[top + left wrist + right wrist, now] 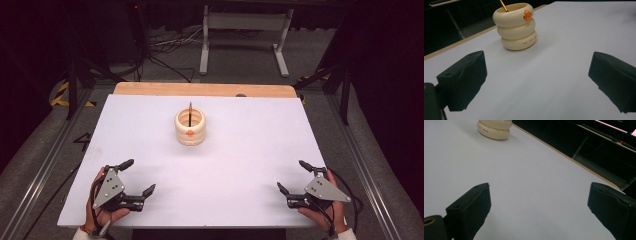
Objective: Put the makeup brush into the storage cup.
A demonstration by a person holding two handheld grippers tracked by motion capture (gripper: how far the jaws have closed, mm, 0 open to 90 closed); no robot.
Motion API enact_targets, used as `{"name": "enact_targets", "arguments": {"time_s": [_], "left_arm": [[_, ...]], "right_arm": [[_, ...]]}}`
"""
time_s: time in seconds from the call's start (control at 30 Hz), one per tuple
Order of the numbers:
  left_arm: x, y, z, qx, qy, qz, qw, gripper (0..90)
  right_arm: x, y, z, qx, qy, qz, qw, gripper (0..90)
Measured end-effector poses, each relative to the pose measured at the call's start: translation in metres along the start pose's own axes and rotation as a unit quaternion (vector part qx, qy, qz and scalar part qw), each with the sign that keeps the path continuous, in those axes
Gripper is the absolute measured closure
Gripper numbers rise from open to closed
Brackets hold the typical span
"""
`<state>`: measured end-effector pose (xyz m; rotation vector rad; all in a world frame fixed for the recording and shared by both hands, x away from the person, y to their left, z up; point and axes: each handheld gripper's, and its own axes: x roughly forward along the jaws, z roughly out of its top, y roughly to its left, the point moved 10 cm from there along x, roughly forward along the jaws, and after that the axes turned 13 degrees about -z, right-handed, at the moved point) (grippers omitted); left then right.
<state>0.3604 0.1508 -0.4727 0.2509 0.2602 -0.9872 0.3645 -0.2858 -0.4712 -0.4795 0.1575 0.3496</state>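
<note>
The left gripper (pixel 135 177) rests at the near left corner of the bench (pixel 250 165), its jaws spread wide with nothing between them. The right gripper (pixel 295 176) sits at the near right corner, jaws equally spread and empty.

From the left jaws, the cream ring-stacked pen holder (pixel 190 127) lies toward about 1 o'clock; from the right jaws it lies toward about 10 or 11 o'clock. It stands upright, well apart from both, past the middle of the bench toward the far edge. A single pencil (pixel 190 113) stands in it, long axis near vertical, its top leaning slightly away.

Judging by the high view, the left gripper looks a little nearer, though the difference is slight.
</note>
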Motion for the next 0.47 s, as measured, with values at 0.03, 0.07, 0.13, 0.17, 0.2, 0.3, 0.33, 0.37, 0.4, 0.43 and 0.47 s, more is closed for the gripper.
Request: {"name": "enact_targets", "arguments": {"time_s": [0.03,0.07,0.13,0.17,0.2,0.3,0.33,0.37,0.4,0.43,0.47], "left_arm": [[0.0000,0.0000,-0.0001,0.001,0.001,0.000,1.0000,2.8],[-0.0001,-0.0001,-0.0001,0.000,0.001,0.000,1.0000,2.8],[0.0000,0.0000,0.0000,-0.001,0.000,0.001,1.0000,2.8],[0.0002,0.0001,-0.0002,-0.001,0.001,0.001,1.0000,2.8],[0.0008,0.0000,-0.0002,-0.003,0.001,0.000,1.0000,2.8],[0.0018,0.0006,-0.0005,-0.004,0.002,0.000,1.0000,2.8],[0.0024,0.0007,-0.0003,-0.006,0.000,0.000,1.0000,2.8],[0.0029,0.0012,-0.0005,-0.006,0.001,0.001,1.0000,2.9],[0.0029,0.0019,-0.0008,-0.004,0.004,0.002,1.0000,2.8],[0.0031,0.0021,-0.0008,-0.004,0.004,0.002,1.0000,2.8],[0.0040,0.0016,-0.0009,-0.009,0.003,0.002,1.0000,2.9]], "right_arm": [[0.0000,0.0000,-0.0002,0.000,0.000,0.000,1.0000,5.4],[-0.0001,0.0000,-0.0001,-0.001,0.000,0.000,1.0000,5.3],[-0.0002,0.0005,-0.0001,-0.001,0.000,0.001,1.0000,5.4],[-0.0001,0.0008,-0.0003,-0.001,0.001,0.002,1.0000,5.4],[-0.0001,0.0014,-0.0005,-0.003,0.002,0.004,1.0000,5.4],[-0.0009,-0.0020,0.0005,-0.003,-0.002,-0.011,0.9999,6.4],[-0.0015,-0.0038,0.0015,0.002,-0.005,-0.013,0.9999,6.5],[-0.0018,-0.0065,0.0017,0.010,-0.005,-0.014,0.9998,6.4],[-0.0017,-0.0070,0.0012,0.012,-0.004,-0.013,0.9998,6.5],[-0.0017,-0.0070,0.0012,0.012,-0.004,-0.013,0.9998,6.5],[-0.0018,-0.0075,0.0006,0.013,-0.005,-0.016,0.9998,6.7]]}}
